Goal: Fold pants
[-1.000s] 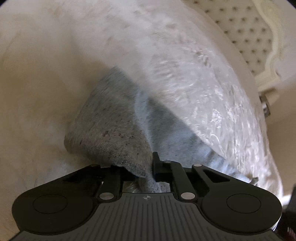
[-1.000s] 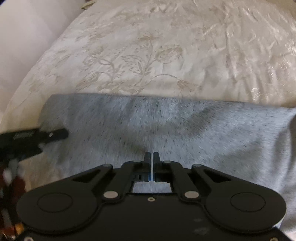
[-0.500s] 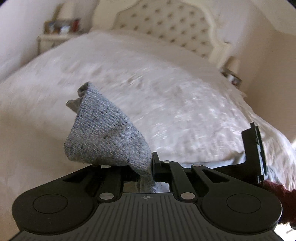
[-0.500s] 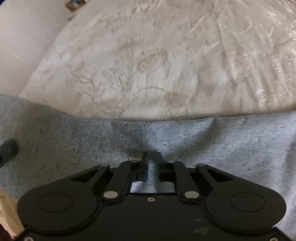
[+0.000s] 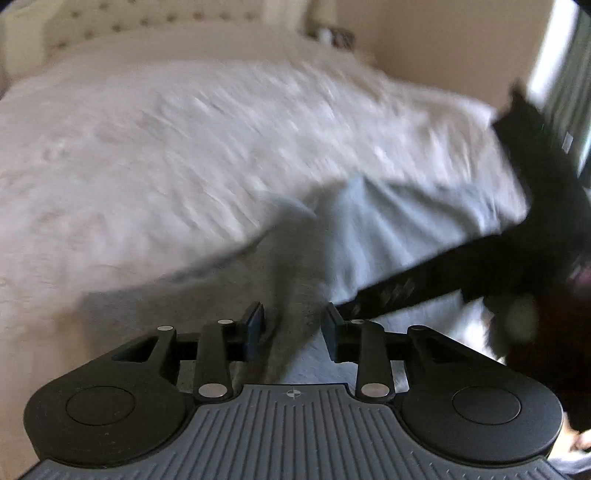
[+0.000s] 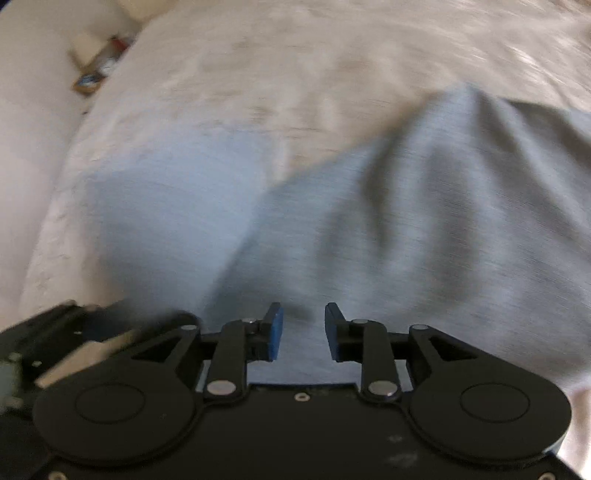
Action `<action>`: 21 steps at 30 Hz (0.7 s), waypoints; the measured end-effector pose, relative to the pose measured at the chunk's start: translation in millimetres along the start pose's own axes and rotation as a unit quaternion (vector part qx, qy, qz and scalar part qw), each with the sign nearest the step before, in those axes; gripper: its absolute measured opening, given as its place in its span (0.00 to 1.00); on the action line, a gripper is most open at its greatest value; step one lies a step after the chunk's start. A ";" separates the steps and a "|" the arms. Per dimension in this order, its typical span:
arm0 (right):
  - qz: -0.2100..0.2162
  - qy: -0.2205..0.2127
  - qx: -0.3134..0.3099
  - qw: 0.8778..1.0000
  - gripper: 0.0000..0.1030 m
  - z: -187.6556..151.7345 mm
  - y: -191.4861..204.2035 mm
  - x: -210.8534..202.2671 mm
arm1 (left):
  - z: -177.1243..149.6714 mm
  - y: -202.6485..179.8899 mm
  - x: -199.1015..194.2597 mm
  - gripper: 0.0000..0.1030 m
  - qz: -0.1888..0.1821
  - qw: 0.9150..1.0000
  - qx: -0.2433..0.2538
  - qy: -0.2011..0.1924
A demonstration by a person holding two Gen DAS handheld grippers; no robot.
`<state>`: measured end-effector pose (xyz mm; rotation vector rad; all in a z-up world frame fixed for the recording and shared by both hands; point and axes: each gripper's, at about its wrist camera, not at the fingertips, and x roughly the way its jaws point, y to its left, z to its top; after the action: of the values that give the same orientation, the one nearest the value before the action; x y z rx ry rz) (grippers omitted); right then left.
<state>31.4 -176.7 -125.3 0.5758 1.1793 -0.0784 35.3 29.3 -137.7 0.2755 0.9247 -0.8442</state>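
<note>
The grey pants (image 5: 388,221) lie bunched and creased on the white bedspread (image 5: 184,147). My left gripper (image 5: 293,325) hovers low over them with its jaws opening. A ridge of grey cloth runs under the gap, and the pads do not press on it. In the right wrist view the pants (image 6: 406,221) fill the lower right. My right gripper (image 6: 303,328) is just above the cloth, its jaws also opening with nothing pinched. The right gripper's black body (image 5: 480,266) reaches in from the right in the left wrist view. The left gripper's body (image 6: 74,343) shows at lower left. Both views are blurred by motion.
A tufted headboard (image 5: 110,18) stands at the far end of the bed, with small items (image 5: 332,35) beside it. A window or curtain (image 5: 569,74) is at the right. In the right wrist view a small object (image 6: 99,70) sits past the bed's left edge.
The left gripper swung across the bed with a lifted fold of the pants and let it go. The right gripper also released the cloth. Both jaws have parted.
</note>
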 end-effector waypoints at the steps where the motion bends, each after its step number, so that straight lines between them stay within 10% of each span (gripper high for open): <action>1: -0.005 0.002 0.005 1.000 0.28 -1.1 -10.4 -3.0 | -0.6 -7.2 5.8 0.32 -0.002 1.000 0.007 0.010; 6: -0.021 0.000 -0.002 1.000 0.35 0.9 -34.8 -14.2 | -5.3 -22.2 -13.3 0.40 -0.003 0.999 0.030 -0.015; 11: 0.002 -0.039 -0.004 0.999 0.50 15.7 -39.4 -24.9 | -13.9 0.3 -23.4 0.41 0.073 0.996 -0.032 -0.031; 16: 0.025 -0.038 -0.005 0.999 0.56 39.4 -32.3 -9.2 | -39.6 38.5 -12.3 0.42 0.108 0.988 -0.105 0.024; 21: 0.031 -0.008 0.016 0.999 0.60 52.4 -25.9 15.5 | -57.5 47.4 4.9 0.43 0.059 0.988 -0.103 0.098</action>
<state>73.0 -219.4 -135.6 0.6392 1.1448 -0.0492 38.2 89.3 -182.1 0.2323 1.1592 -0.6142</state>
